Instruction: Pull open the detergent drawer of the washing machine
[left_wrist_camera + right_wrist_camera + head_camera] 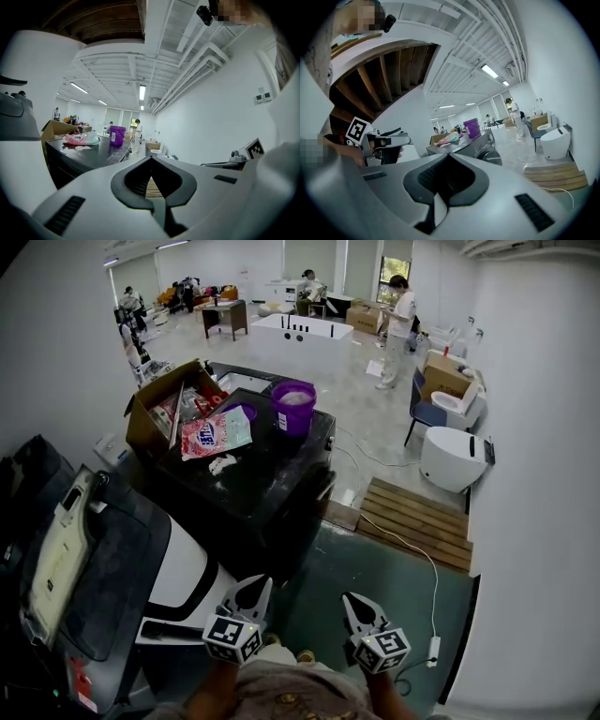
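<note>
A black washing machine (253, 486) stands in the middle of the head view, and its dark top also shows in the left gripper view (89, 157) and the right gripper view (483, 142). I cannot make out its detergent drawer in any view. My left gripper (257, 585) and right gripper (352, 600) hang side by side at the bottom of the head view, short of the machine and touching nothing. Both are shut with nothing between the jaws: the left gripper's tips (151, 158) meet, and so do the right gripper's (449, 154).
On the machine's top sit a purple bucket (293, 407), an open cardboard box (155, 411) and a pink packet (216, 434). A white appliance with a dark lid (103, 568) stands at the left. At the right are a wooden pallet (417, 521), white toilets (453, 457) and a floor cable (433, 615).
</note>
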`<state>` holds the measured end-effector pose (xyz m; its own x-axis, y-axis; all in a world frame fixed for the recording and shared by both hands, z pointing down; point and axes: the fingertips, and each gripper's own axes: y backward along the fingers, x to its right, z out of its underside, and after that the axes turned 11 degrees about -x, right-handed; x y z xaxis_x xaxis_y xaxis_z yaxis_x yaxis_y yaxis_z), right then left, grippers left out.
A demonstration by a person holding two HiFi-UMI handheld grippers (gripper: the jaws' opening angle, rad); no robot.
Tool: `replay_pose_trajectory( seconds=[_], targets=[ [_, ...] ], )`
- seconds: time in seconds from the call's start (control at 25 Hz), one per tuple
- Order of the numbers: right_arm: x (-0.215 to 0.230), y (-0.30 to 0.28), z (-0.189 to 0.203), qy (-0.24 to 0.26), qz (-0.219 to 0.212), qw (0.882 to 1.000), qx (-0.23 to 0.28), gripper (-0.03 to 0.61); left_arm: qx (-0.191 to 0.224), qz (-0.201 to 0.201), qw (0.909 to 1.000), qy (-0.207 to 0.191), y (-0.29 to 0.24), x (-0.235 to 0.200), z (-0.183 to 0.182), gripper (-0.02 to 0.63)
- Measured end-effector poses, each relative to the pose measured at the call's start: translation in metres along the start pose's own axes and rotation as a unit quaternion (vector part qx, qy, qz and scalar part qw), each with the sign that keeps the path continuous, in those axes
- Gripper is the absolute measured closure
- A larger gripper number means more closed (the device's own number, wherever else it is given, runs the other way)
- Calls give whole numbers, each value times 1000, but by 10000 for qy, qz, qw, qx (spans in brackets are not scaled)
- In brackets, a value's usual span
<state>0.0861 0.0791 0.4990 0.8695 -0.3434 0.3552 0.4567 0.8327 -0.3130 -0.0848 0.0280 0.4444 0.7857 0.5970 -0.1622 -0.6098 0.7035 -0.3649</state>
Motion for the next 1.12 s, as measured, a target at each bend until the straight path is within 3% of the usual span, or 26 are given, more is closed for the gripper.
replay_pose_trajectory(
  seconds=[0.36,1.12],
  targets=[
    [29,-32,-15,54,-1,10000,-45,575,-34,-58,10000,9,-36,-24,-12,592],
    [54,-109,-61,-140,182,9997,115,575,-23,237,9997,54,-109,-80,-48,592]
  ],
)
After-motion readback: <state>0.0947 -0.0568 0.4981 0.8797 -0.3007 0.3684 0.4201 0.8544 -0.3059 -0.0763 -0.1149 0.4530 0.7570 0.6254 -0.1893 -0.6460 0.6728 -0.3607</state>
